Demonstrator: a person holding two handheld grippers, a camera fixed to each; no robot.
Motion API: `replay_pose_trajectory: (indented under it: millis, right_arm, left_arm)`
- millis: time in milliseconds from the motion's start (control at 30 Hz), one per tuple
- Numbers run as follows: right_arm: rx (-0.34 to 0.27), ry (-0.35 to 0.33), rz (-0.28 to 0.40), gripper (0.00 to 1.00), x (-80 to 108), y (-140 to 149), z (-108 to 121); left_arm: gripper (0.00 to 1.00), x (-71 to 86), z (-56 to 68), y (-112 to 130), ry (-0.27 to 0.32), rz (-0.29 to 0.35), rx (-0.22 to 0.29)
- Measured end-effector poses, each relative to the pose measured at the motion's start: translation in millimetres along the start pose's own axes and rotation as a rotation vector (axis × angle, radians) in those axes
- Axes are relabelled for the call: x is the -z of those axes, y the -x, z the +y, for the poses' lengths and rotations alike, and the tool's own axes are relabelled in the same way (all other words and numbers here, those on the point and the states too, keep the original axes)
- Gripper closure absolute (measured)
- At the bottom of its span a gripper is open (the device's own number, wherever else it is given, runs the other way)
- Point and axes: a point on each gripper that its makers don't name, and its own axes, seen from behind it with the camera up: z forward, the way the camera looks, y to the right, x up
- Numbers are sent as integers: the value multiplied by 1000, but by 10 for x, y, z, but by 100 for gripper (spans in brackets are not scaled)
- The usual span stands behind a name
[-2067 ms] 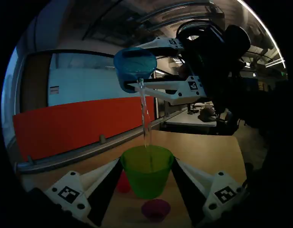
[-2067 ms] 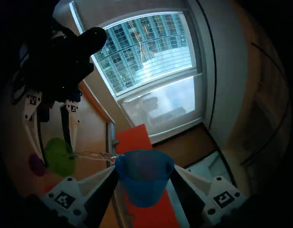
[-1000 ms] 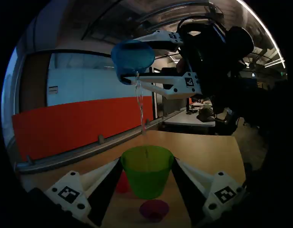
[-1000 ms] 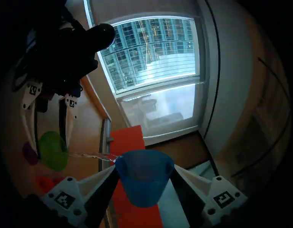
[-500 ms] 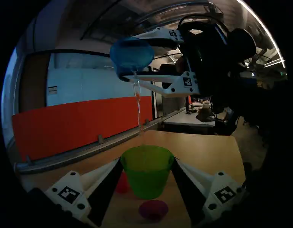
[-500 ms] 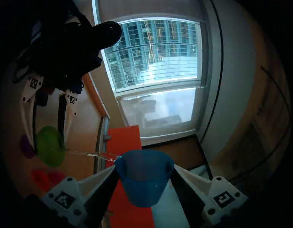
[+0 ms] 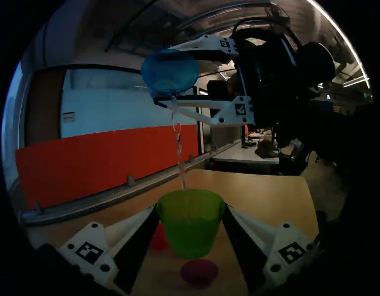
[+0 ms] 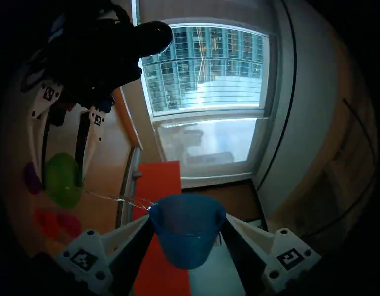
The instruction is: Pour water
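Observation:
In the left gripper view my left gripper point(image 7: 190, 228) is shut on an upright green cup point(image 7: 190, 223) above the wooden table point(image 7: 268, 195). Higher up, my right gripper point(image 7: 176, 86) holds a tilted blue cup point(image 7: 169, 74), and a thin stream of water point(image 7: 178, 148) falls from its rim into the green cup. In the right gripper view my right gripper point(image 8: 188, 237) is shut on the blue cup point(image 8: 187, 232); the water stream point(image 8: 116, 199) runs left toward the green cup point(image 8: 62, 179), which sits between the left gripper's fingers point(image 8: 93, 133).
A purple cup point(image 7: 199, 272) and a red cup point(image 7: 159, 237) stand on the table under the green cup. An orange wall panel point(image 7: 101, 160) and a metal rail point(image 7: 116, 190) border the table's far edge. A large window point(image 8: 209, 98) lies beyond.
The blue cup has tipped a little further and drifted slightly left in the left gripper view. The water keeps flowing. The green cup stays in place.

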Motion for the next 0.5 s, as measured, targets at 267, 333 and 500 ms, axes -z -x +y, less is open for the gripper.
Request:
replay_pose_trajectory:
  millis: [267,333,500]
  right_arm:
    - [31,4,8,10,-7,-53,27]
    - [38,3,9,10,-12,-63,29]
    - [57,5,11,10,-21,-80,50]
  left_arm:
    - [13,1,-17,4,-2,3,4]
    - [13,1,-21,2,-3,4,5]
    - [13,3,-23,-5,-4,6,7]
